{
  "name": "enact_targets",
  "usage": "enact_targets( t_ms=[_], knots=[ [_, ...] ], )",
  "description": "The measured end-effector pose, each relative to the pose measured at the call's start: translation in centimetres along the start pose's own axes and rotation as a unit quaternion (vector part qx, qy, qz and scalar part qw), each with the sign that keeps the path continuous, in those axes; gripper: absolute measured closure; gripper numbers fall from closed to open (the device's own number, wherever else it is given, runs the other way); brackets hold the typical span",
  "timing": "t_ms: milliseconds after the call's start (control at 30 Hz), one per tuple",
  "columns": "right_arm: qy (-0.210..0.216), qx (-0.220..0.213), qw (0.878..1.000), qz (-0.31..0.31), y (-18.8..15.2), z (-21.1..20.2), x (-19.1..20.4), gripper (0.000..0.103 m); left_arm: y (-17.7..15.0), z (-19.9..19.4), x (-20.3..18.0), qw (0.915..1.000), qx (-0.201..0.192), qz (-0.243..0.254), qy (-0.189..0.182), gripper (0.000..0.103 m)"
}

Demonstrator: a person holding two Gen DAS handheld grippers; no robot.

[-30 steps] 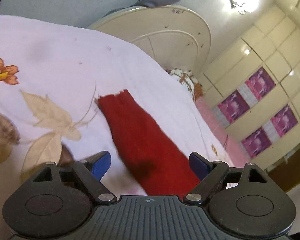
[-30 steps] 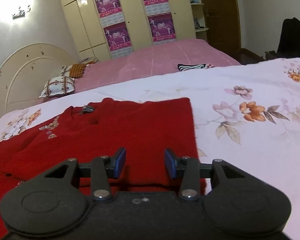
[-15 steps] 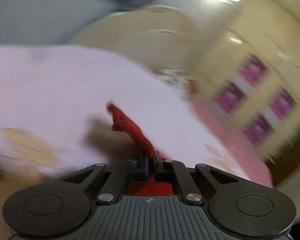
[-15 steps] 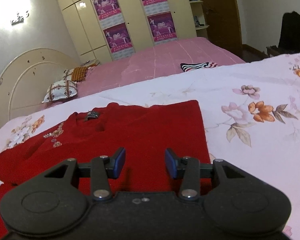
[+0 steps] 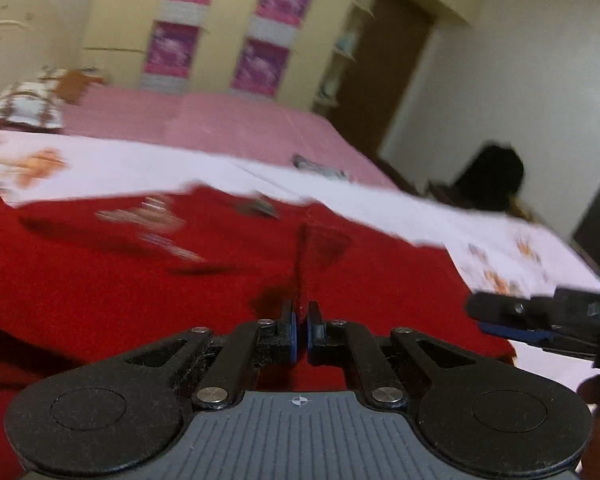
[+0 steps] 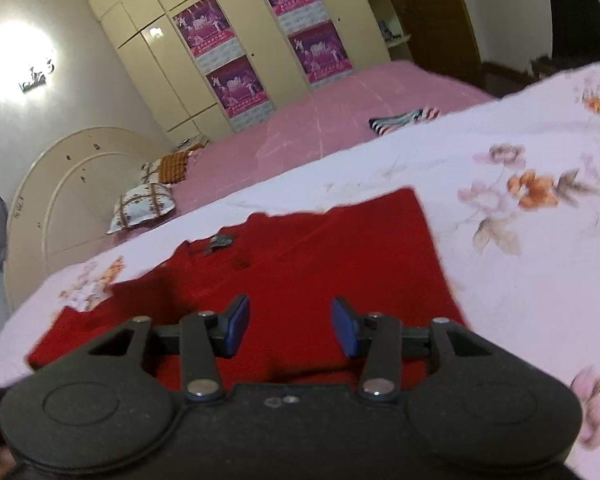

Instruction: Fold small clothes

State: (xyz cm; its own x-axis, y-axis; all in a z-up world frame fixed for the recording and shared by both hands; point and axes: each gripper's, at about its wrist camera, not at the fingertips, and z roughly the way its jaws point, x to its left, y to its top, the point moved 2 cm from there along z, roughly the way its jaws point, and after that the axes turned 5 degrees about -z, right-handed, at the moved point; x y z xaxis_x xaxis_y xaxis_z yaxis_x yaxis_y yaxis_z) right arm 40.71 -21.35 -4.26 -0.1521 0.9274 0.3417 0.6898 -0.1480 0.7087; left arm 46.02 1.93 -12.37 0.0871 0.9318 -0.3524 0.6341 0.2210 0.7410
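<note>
On the floral bedsheet (image 6: 520,264) lies the task's thing, a red sweater (image 6: 340,256), spread flat with its collar toward the pink bed (image 6: 332,128) beyond. Farthest left, the left gripper (image 5: 300,326) has its jaws pinched together on a thin upright ridge of red cloth, most likely the sleeve, and hangs over the body of the sweater; holding it so lets the sleeve be laid across the chest as a fold. The left wrist view is smeared, so where the rest of the sleeve runs cannot be told. Further right, the right gripper (image 6: 288,328) hovers low over the sweater's near part, close to its straight right edge. Its jaws are opening, moderately wide, with nothing pressed between the blue pads (image 6: 236,326); only cloth lies beneath them. Seemingly it waits to steady or smooth the body.
</note>
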Motion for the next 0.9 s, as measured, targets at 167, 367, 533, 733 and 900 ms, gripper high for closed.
enact_targets(
  t_ms=[167,367,533,733,900],
  knots=[
    [0.04,0.014,0.997,0.068,-0.9,0.3,-0.6,0.042,-0.1,-1.7,-3.0,0.9974,-0.006,0.07,0.015,0.052],
    [0.089,0.035,0.984,0.15,-2.3,1.9,-1.5,0.044,-2.2,-9.7,4.1,0.9918,-0.048,0.069,0.096,0.038],
    [0.105,0.047,0.978,0.175,-2.7,3.9,-0.1,0.045,-2.3,-11.8,12.3,0.9846,-0.042,0.027,0.168,0.038],
    [0.093,0.059,0.978,0.177,-2.4,5.4,1.3,0.067,-1.6,-10.8,15.2,0.981,-0.045,0.036,0.185,0.038],
    [0.06,0.068,0.986,0.142,-2.3,5.9,1.8,0.095,-0.9,-9.1,15.8,0.9845,-0.039,0.052,0.163,0.077]
  ],
)
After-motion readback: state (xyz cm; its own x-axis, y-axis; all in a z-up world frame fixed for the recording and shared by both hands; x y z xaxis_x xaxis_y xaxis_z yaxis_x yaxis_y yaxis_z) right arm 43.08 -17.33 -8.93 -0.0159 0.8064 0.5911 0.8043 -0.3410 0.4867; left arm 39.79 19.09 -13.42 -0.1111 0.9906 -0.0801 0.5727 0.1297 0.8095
